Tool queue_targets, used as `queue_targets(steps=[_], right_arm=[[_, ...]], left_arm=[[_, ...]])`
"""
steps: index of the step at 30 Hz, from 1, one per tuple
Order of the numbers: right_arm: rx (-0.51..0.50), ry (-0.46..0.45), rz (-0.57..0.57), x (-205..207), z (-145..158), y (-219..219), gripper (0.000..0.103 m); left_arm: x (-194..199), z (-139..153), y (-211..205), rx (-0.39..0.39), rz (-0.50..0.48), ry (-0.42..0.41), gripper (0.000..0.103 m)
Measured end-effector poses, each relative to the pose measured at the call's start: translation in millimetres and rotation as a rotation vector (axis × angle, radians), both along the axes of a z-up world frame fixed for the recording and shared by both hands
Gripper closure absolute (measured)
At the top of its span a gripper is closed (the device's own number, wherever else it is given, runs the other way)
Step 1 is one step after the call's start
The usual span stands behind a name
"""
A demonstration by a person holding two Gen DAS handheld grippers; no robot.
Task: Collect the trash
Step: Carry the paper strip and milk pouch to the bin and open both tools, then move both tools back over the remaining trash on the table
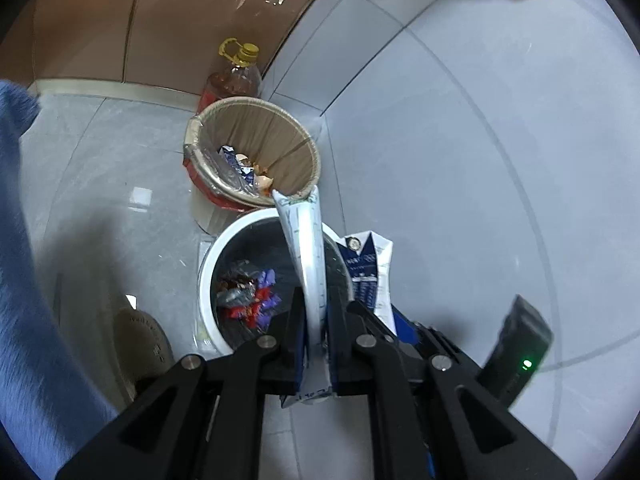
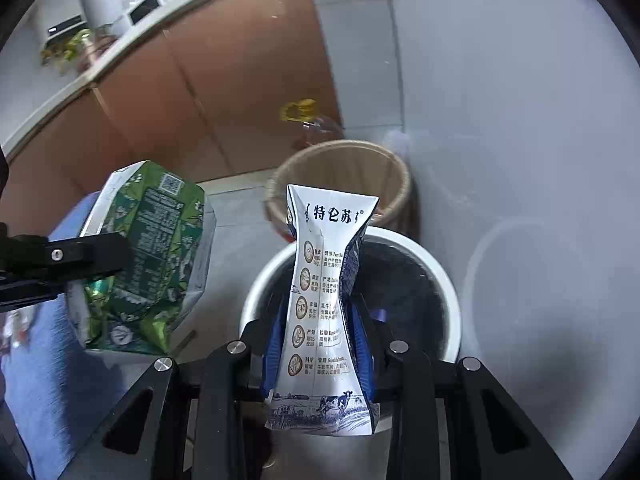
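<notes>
Green, flattened carton sat pinched in my left gripper, long axis pointing to twelve o'clock. My right gripper clamped the blue-and-white milk carton likewise. The white bin lay directly beneath both, nearer my right hand, I judged.

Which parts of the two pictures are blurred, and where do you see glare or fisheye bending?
Left wrist view: the blue sleeve is smeared; a window glare patch lies on the floor; tile lines curve.
Right wrist view: the oil bottle and tan bin are motion-blurred; the milk carton is sharp; the counter edge bends.
</notes>
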State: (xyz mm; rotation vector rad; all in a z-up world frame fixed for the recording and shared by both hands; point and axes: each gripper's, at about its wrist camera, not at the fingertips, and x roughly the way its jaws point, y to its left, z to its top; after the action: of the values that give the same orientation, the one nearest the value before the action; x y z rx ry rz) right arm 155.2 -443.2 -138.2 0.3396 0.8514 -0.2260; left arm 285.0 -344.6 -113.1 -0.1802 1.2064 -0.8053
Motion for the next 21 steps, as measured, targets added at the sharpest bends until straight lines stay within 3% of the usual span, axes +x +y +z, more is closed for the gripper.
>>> queue_targets(steps=[3,5,6,10,15,21], right_arm=[[-0.033,0.023,-0.052,4.0,-11.5,-15.8,0.065],[-0.057,0.032,-0.077,6.4,-15.3,-18.9,0.061],[-0.06,0.032,-0.082,5.7,-16.4,-19.5,0.06],[-0.085,0.022,-0.092,2.2,-14.3,-16.8,0.059],[-0.085,-0.033,-0.1,-12.2,5.9,-4.3,0.055],[-0.104,-0.154,-0.064,-33.0,58.4,30.8,0.051]], left_arm=[[7.0,-13.9,-28.9,0.019,-0.045,-0.016,0.089],[10.3,-19.2,-35.5,0.029,-0.054,-0.024,0.073],[11.4,-21.7,-37.1,0.031,-0.051,-0.027,0.071],[12.2,-21.2,-26.4,-0.013,-0.041,-0.011,0.07],[1.1,5.3,12.5,-0.034,-0.003,-0.059,0.07],[-27.9,66.3,83.9,-0.071,0.087,-0.181,0.07]])
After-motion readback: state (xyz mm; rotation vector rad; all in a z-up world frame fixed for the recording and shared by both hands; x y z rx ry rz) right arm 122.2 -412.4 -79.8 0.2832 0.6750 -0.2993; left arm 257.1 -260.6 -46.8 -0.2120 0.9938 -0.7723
